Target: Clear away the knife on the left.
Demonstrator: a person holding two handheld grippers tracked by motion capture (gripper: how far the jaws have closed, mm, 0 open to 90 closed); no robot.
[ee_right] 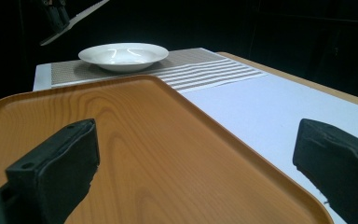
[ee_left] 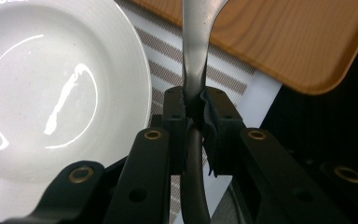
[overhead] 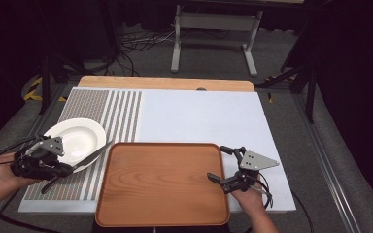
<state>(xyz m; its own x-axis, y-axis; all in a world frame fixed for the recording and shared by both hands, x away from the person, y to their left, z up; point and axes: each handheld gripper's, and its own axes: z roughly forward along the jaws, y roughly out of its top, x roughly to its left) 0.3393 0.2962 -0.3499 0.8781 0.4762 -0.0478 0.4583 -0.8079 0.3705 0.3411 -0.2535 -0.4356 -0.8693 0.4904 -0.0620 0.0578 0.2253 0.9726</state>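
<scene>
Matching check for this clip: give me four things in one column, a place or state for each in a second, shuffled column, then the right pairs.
Things:
1. knife
2. white plate
3. wooden tray
4. right gripper

Places or states:
A. on the striped mat
B. jaws open over the tray's right edge
C. lying bare at the table's near edge
D. clamped in the left gripper, blade toward the tray

Pairs: 1-D, 2-A, 3-C, 4-B
</scene>
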